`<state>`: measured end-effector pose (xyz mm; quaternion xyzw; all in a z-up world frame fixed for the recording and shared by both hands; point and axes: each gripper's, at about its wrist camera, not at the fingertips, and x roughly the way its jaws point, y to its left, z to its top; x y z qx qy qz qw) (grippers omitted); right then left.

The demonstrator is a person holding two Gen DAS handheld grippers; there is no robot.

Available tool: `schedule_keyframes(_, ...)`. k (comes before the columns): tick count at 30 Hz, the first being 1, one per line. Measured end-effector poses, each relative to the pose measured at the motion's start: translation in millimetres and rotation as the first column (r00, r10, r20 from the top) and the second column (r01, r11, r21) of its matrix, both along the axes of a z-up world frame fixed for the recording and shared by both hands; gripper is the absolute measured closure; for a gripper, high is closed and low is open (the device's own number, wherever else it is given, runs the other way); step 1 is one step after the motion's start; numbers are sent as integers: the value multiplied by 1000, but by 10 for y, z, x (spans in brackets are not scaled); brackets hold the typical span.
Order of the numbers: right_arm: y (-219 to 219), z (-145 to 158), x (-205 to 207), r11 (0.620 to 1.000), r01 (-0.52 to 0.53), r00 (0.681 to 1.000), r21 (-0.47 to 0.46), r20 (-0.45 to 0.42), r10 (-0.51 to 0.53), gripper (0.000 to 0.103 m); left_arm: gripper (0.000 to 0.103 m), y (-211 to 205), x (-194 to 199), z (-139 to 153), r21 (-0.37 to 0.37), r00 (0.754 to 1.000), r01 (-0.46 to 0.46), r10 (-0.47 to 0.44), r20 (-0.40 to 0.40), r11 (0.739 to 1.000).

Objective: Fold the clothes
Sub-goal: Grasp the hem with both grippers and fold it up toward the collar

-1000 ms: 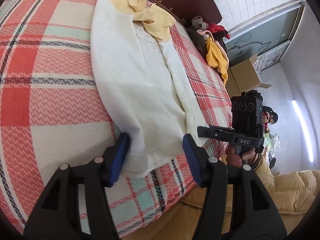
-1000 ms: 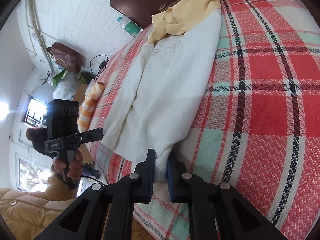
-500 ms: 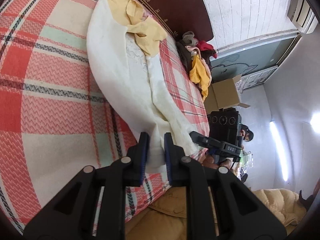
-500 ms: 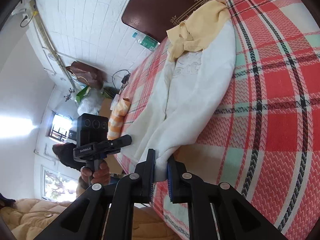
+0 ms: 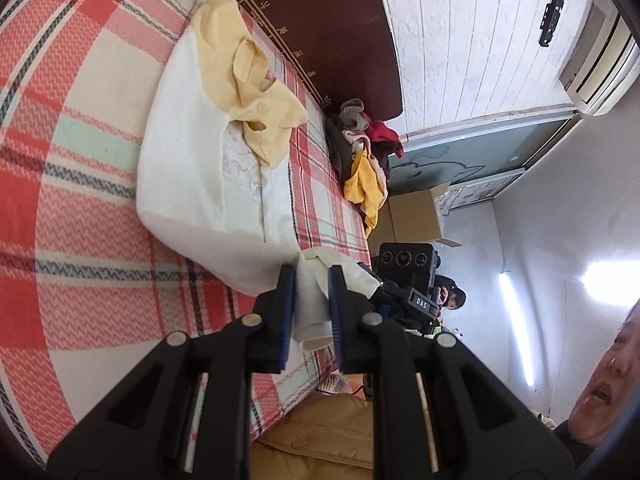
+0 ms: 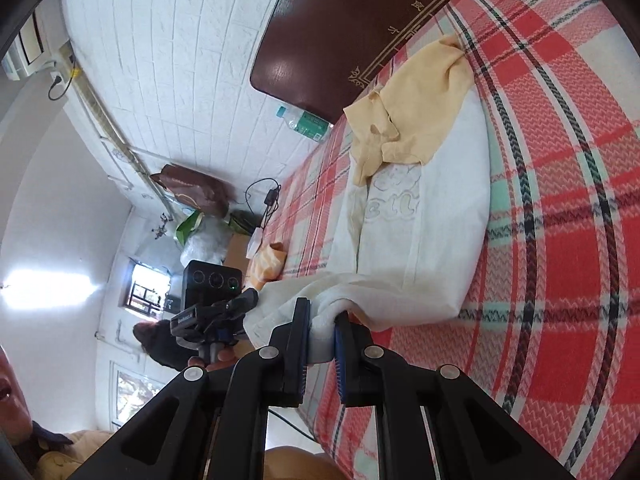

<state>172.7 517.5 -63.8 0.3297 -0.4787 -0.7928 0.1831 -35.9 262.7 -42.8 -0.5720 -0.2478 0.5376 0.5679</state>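
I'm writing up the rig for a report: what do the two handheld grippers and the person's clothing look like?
Each gripper, the left gripper and the right gripper, has black plastic arms with silver rivets and flat blue-padded fingers. Seen from the other wrist, each carries a black camera box with three round lenses above a black bar with small white lettering. The person wears a tan puffy quilted jacket.

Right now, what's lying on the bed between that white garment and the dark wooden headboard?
A crumpled yellow garment lies there, overlapping the white garment at the end nearest the headboard. Both wrist views show it.
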Motion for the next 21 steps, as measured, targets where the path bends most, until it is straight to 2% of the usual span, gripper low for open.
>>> schedule_keyframes(5, 158, 63, -186, 1000, 25, 1000, -8, -8, -25, 93, 84, 123, -210, 78, 27, 1000, -24, 23, 10, 999)
schedule_keyframes(12, 376, 51, -410, 997, 64, 998, -50, 1, -64, 93, 84, 290, -473, 53, 9, 999, -43, 43, 25, 999)
schedule_keyframes(21, 636, 172, -753, 994, 86, 996, -68, -20, -87, 93, 84, 572, -877, 202, 5, 998, -57, 57, 9, 998)
